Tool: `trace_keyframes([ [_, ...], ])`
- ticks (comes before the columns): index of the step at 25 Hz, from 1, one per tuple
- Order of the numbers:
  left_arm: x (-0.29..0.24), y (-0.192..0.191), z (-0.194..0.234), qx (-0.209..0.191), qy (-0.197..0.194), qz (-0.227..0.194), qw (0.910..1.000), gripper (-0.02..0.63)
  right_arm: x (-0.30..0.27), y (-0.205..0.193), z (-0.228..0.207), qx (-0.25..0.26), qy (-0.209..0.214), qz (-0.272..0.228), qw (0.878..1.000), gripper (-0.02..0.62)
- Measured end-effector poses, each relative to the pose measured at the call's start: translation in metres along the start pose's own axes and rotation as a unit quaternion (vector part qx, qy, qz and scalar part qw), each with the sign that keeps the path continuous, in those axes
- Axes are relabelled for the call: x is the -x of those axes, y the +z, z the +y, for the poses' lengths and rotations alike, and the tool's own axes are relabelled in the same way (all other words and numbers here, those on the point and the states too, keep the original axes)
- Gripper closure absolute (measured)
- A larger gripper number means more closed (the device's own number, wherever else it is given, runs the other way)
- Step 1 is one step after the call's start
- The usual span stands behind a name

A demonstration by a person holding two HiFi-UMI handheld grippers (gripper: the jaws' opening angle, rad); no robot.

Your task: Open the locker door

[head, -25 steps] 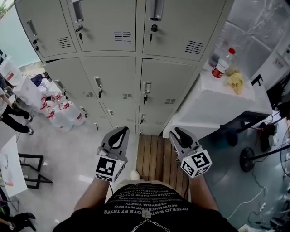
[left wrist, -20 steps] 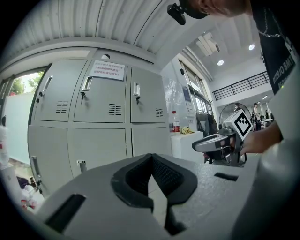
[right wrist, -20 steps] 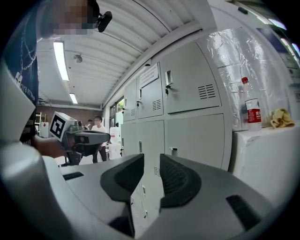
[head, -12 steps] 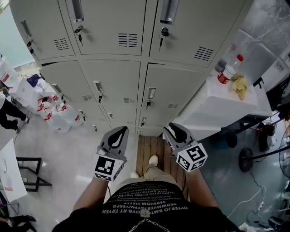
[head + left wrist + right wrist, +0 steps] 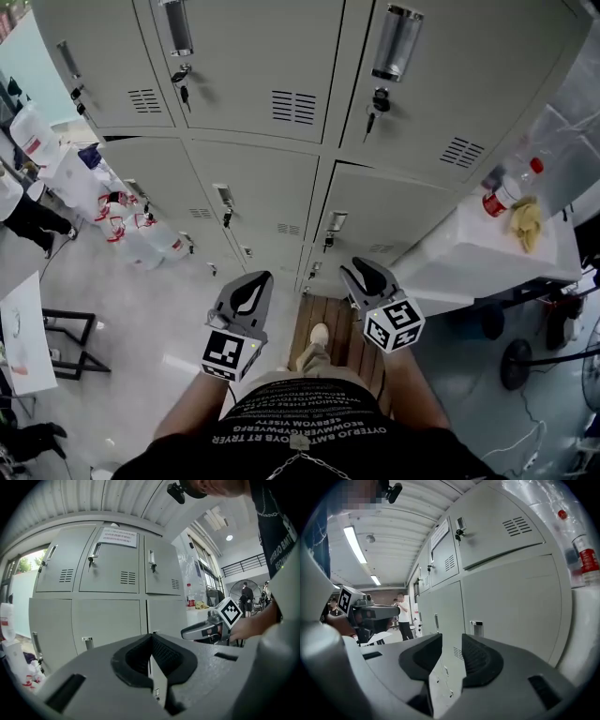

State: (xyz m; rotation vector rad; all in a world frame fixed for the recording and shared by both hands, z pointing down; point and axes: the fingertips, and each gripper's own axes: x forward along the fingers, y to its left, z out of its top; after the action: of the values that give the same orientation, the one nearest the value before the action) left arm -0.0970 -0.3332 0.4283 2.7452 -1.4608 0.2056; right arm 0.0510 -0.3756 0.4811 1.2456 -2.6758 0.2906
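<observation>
A bank of grey lockers (image 5: pixel 281 178) stands in front of me, every door closed. The upper doors carry chrome handles (image 5: pixel 396 42) with keys (image 5: pixel 377 101) hanging in the locks below them. My left gripper (image 5: pixel 251 283) is held low in front of my body, short of the lockers, jaws shut and empty (image 5: pixel 151 638). My right gripper (image 5: pixel 362 270) is beside it, also clear of the doors. Its jaws (image 5: pixel 452 641) are opening, with a narrow gap and nothing between the pads. The right gripper view points at a lower door (image 5: pixel 513 606) and its small handle (image 5: pixel 476 627).
A white table (image 5: pixel 469 258) stands right of the lockers, with a red-labelled bottle (image 5: pixel 506 192) and a yellow cloth (image 5: pixel 525 220) on it. I stand on a wooden pallet (image 5: pixel 342 342). Water jugs and bags (image 5: pixel 131 234) sit at left, a black frame (image 5: pixel 66 342) beyond, a fan (image 5: pixel 514 361) at right.
I have stepped nearer to the lockers, one foot now forward on the pallet. The doors look larger and the upper handles closer. Both grippers stay low in front of my body.
</observation>
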Motion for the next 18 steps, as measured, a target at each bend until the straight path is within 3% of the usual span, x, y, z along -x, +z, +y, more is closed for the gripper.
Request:
trace_keyframes([
  [12,-0.045,-0.009,0.027,0.015,0.037,0.018,0.999,0.614,-0.078,-0.007,-0.04,0.002,0.046,0.03,0.998,0.459],
  [18,-0.048,-0.017,0.038,0.022,0.061,0.029,0.9975,0.614,-0.102,-0.015,-0.052,0.001,0.047,0.045,0.998,0.451],
])
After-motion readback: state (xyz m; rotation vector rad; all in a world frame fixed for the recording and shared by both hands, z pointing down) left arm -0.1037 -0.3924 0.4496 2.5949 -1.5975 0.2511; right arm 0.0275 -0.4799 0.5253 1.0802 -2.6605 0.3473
